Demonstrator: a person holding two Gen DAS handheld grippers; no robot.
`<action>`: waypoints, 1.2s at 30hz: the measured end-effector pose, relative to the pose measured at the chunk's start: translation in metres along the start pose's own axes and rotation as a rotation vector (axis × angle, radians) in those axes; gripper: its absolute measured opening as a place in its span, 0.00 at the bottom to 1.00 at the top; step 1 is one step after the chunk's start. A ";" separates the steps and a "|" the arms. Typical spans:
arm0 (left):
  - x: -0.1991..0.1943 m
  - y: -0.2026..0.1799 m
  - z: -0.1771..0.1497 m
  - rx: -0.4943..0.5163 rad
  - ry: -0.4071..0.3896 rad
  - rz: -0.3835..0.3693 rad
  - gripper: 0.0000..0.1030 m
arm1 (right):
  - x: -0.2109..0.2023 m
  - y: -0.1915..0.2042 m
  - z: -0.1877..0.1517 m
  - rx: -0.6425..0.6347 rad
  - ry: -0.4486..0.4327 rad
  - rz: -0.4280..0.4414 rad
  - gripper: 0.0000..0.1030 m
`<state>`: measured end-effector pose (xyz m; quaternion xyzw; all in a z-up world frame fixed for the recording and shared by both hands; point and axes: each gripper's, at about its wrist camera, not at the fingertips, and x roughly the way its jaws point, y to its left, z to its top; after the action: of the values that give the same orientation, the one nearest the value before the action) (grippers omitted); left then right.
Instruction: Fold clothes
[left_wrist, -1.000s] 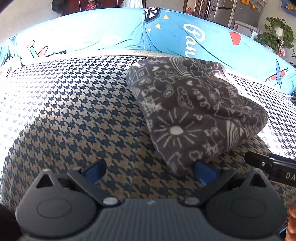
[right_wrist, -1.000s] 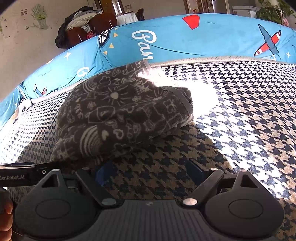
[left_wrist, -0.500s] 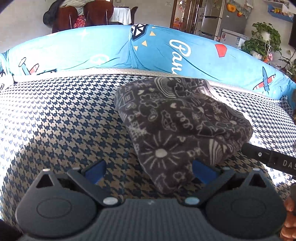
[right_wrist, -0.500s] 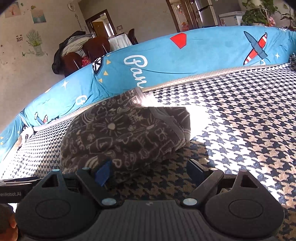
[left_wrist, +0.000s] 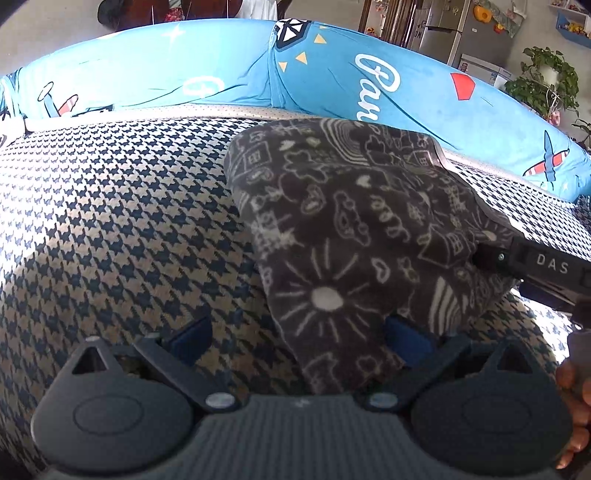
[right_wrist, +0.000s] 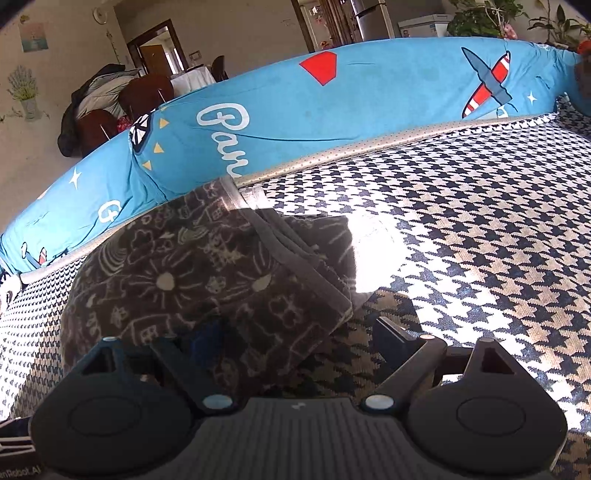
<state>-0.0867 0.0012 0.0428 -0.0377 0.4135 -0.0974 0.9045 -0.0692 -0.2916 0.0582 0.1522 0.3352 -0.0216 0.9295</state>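
Houndstooth fabric in navy and cream (left_wrist: 110, 229) covers the bed-like surface you are working over, and a long bright-blue bolster cushion printed with white script, red shapes and little aeroplanes (left_wrist: 332, 85) runs along its far edge. Beyond that bolster you can make out a fridge, potted plants and a chair draped with dark clothing.

Your landmark is the folded dark-grey fleece garment covered in white doodle drawings (left_wrist: 351, 236). It lies on the houndstooth cover, its far end close against the bolster. A darker hem band shows along the garment's sunlit edge in the right wrist view (right_wrist: 306, 269).

Your left claw (left_wrist: 295, 332) stands wide open at the near corner of the garment. Its right blue pad (left_wrist: 406, 334) sits just beside or against the fleece, I cannot tell which, while its left blue pad (left_wrist: 192, 332) is over bare houndstooth, well clear of the cloth. Nothing is clamped.

Your right claw (right_wrist: 299, 339) also stands wide, holding nothing. The near edge of the garment lies between its fingers: the left pad (right_wrist: 210, 334) is up against or over the fleece, and the right finger (right_wrist: 391, 338) sits beside the garment over the patterned cover.

In the left wrist view, the black body of the right claw, lettered "DAS", crosses the garment's right side, with your fingers (left_wrist: 572, 384) visible at the frame edge.
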 end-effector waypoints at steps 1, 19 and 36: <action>0.001 -0.001 -0.001 0.000 0.001 -0.001 1.00 | 0.003 0.000 0.001 0.000 -0.002 -0.009 0.89; -0.007 0.002 0.018 0.004 0.003 -0.066 1.00 | 0.001 -0.022 0.004 0.164 0.018 0.096 0.94; 0.030 0.018 0.055 -0.077 0.029 -0.139 1.00 | 0.015 -0.016 0.000 0.198 0.012 0.116 0.94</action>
<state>-0.0234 0.0117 0.0534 -0.0998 0.4264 -0.1446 0.8873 -0.0602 -0.3057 0.0449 0.2625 0.3275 0.0001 0.9077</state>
